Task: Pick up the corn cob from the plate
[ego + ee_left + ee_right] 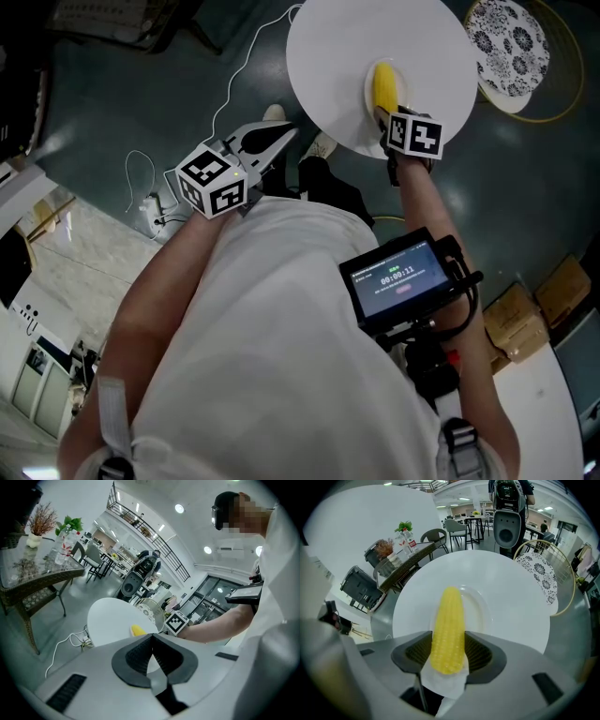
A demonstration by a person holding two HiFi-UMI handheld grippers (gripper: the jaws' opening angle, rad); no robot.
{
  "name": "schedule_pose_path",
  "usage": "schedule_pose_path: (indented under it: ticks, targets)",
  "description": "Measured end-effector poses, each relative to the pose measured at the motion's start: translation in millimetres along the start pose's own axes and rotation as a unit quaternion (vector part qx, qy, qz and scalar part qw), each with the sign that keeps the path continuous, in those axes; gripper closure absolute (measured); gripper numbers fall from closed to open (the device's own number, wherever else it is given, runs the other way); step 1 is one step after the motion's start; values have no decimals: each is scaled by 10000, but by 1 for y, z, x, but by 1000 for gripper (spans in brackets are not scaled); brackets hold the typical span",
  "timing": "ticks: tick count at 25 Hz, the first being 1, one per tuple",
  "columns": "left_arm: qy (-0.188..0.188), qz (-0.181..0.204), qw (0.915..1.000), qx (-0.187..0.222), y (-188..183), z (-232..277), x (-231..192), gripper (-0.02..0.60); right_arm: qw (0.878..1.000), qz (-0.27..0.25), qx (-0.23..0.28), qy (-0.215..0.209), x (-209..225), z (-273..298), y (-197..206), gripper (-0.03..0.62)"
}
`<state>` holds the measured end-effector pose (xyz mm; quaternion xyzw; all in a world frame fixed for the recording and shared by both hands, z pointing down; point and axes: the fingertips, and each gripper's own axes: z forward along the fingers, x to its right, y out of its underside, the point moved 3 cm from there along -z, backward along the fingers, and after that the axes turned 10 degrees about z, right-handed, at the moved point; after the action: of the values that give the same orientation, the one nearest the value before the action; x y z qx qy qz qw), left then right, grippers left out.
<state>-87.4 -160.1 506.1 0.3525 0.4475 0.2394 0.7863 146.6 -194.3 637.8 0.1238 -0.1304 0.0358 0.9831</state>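
Here the right tool (449,651) grips a knobbly yellow corn cob (447,620) on its round white plate (482,613) — left tool (284,134), at eight o'clock, closed, empty.

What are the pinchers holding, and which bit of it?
The right gripper pinches the corn at its near end, one pad on each side. The left gripper is shut with nothing in it.

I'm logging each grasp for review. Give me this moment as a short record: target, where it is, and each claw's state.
target: corn cob
location: on the white plate, on the round white table
right claw: pointing steeply down, closed on the cob's near end
left claw: shut, empty, beside the table
lift: none visible yet
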Motion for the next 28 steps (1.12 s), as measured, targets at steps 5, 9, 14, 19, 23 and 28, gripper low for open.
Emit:
schedule_pose_path:
  ticks: [5, 9, 14, 19, 23, 28]
  targets:
    - [20, 18, 10000, -28, 1, 1, 0, 575, 9999, 81, 9, -90, -2, 0, 1, 372]
    - [49, 31, 10000, -37, 1, 3, 0, 575, 9997, 149, 53, -164, -3, -1, 2, 373]
    - [74, 48, 9999, -51, 2, 4, -1, 575, 9995, 198, 121, -220, -4, -1, 2, 373]
    - [89, 68, 9999, -62, 2, 5, -1, 575, 9992, 223, 183, -263, -5, -2, 1, 373]
    - [99, 76, 9999, -76, 2, 5, -1, 575, 9991, 233, 219, -294, -5, -2, 0, 373]
    - [122, 101, 9998, -85, 3, 7, -2, 575, 9988, 241, 275, -333, -6, -2, -2, 373]
